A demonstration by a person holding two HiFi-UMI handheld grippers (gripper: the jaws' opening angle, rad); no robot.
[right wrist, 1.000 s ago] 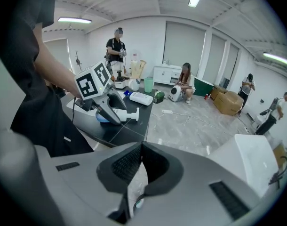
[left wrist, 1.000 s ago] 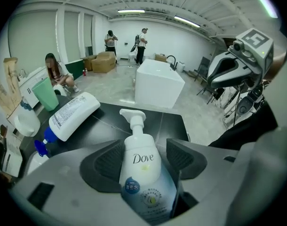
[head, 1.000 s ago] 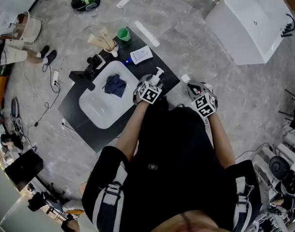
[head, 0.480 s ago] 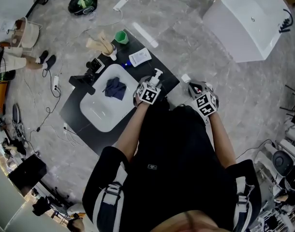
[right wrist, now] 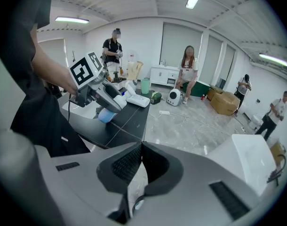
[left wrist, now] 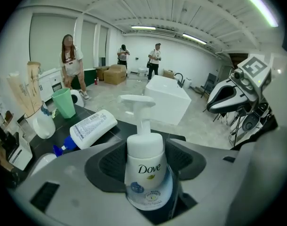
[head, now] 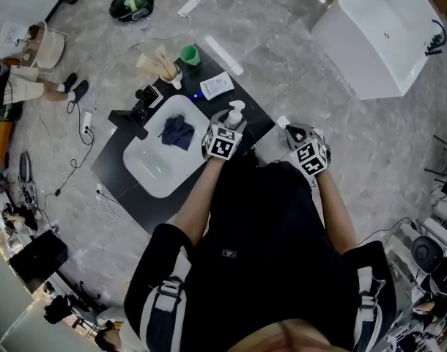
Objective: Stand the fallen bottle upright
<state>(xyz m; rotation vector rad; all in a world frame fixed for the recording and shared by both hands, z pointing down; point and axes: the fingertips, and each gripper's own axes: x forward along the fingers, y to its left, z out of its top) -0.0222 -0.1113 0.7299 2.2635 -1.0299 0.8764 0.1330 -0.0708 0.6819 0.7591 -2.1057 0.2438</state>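
Overhead, a black surface (head: 113,169) stands on a grey marbled floor (head: 282,57). Cables trail at its left, and a large white tub (head: 385,31) at far right is cut off by the frame. On the surface are one white basin (head: 144,169) with one dark blue cloth (head: 176,132) in it, one green cup (head: 187,53) and one white tube (head: 215,85) lying flat. The left gripper (head: 231,125) is over the surface's right corner and holds the pump bottle (head: 235,113). The right gripper (head: 292,131) hangs just beside that corner, over the floor. The person's torso hides the near ground.

From the left gripper view, the jaws clamp the bottle's body on both sides, with the pump head up and the label facing the camera. Its base is sunk out of sight between them, so I cannot tell whether it touches the surface. Beyond it lie the blue-capped tube, the cup and a white holder (left wrist: 40,124) of pale sticks, cut off at the left edge. Three people stand far back in a white room lit by ceiling strips.

From the right gripper view, the jaws are pressed together with nothing between them. At left, the other gripper carries the bottle tilted over the surface. Four people are in the room behind, and the tub is clipped at lower right.
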